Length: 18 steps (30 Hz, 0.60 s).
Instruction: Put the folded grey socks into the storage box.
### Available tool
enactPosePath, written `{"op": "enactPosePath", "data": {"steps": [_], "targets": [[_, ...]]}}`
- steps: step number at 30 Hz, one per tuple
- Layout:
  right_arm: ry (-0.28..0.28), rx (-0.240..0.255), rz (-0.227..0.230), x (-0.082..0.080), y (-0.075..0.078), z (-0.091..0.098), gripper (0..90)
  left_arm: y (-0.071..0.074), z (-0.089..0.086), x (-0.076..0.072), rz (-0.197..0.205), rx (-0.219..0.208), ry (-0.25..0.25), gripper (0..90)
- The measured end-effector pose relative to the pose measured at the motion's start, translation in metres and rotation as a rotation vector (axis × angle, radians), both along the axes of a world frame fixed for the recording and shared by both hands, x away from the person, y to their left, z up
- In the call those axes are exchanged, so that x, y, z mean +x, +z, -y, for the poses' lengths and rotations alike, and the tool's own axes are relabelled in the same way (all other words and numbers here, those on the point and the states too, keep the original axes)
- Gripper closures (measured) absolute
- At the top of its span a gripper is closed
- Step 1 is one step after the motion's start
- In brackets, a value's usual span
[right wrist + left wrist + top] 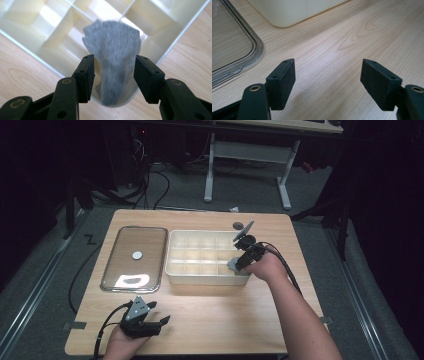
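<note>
While the right gripper (113, 68) hangs slack-jawed over the divided box (172, 270) near the surface's right edge, grey felt (112, 57) sits between its pads, over the corner cell. It could snag and lift out. Left gripper (328, 80) gapes empty over pale wood surface (352, 37); dark room.

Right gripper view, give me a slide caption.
Grey felt piece between the open right claw over a corner of the cream divided box.

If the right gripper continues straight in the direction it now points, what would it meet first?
Most likely the grey felt-like piece, which sits between the open jaws of the right gripper, with small gaps at both pads. Behind it lies a corner compartment of the cream divided box; depth is hard to judge.
</note>
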State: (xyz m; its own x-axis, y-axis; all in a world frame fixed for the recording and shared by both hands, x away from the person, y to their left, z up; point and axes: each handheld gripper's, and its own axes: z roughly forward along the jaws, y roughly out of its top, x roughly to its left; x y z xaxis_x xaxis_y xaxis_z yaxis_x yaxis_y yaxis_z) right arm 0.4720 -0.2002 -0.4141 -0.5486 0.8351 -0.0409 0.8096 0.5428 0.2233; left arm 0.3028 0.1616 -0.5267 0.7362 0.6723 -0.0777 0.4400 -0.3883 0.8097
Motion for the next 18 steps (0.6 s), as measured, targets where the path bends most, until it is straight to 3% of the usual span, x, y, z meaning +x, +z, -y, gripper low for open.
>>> {"op": "enactPosePath", "data": {"steps": [3,7,11,18], "targets": [[0.000,0.014,0.021,0.003,0.003,-0.002,53.1,-0.001,0.001,0.000,0.003,0.002,0.002,28.7],[-0.002,-0.005,0.031,0.007,0.001,-0.008,61.1,-0.001,0.002,-0.001,0.000,0.007,-0.001,28.7],[-0.013,-0.025,0.006,0.010,-0.005,-0.011,77.3,-0.001,0.001,0.000,0.000,0.004,0.004,29.0],[-0.010,-0.062,-0.049,0.016,-0.015,-0.016,82.9,-0.001,0.000,0.001,0.002,0.004,0.009,29.0]]}}
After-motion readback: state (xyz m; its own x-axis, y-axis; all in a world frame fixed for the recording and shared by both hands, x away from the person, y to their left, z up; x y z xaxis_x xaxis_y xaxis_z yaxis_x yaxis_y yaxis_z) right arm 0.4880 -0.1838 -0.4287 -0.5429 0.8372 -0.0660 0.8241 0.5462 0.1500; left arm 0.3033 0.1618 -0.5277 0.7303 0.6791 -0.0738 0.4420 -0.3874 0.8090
